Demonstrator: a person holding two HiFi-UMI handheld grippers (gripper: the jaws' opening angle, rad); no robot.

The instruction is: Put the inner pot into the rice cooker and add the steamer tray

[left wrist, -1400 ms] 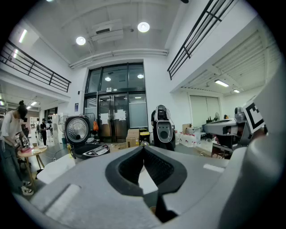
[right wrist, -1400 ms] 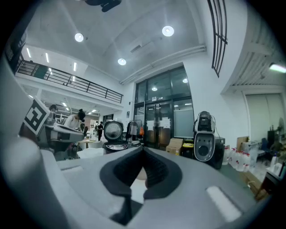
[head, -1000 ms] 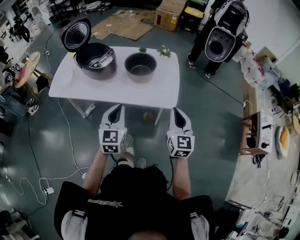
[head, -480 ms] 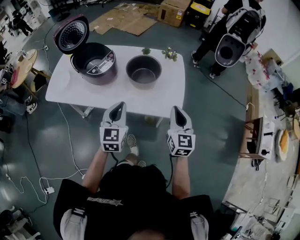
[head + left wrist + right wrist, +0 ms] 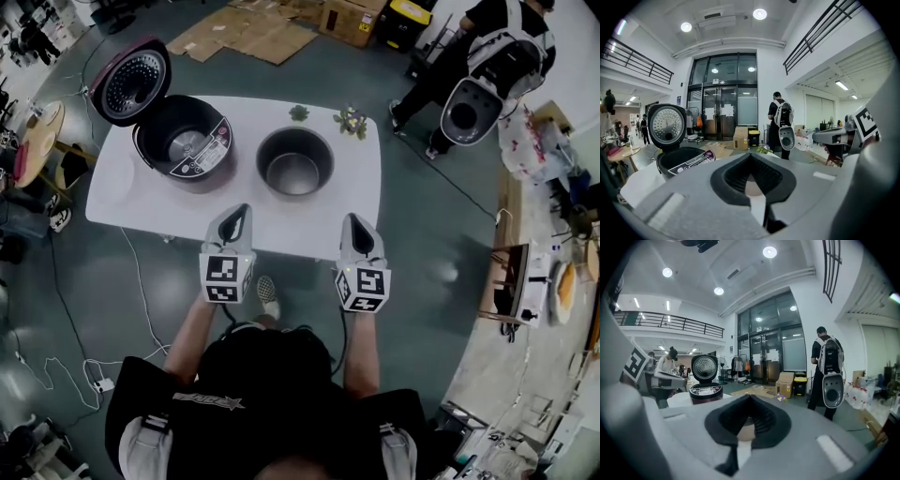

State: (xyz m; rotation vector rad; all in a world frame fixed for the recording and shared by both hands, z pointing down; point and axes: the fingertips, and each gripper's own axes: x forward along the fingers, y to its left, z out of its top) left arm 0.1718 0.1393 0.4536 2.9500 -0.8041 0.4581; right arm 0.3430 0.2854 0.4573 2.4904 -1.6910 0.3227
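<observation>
Left gripper [image 5: 240, 216] and right gripper [image 5: 351, 223], jaws pressed together and empty, have come up to the near edge of the table [image 5: 295, 221]. Approach step, by my reading: the inner pot [image 5: 294, 161] stands just beside the open rice cooker [image 5: 183, 145], so next the jaws must spread to take its rim.
</observation>
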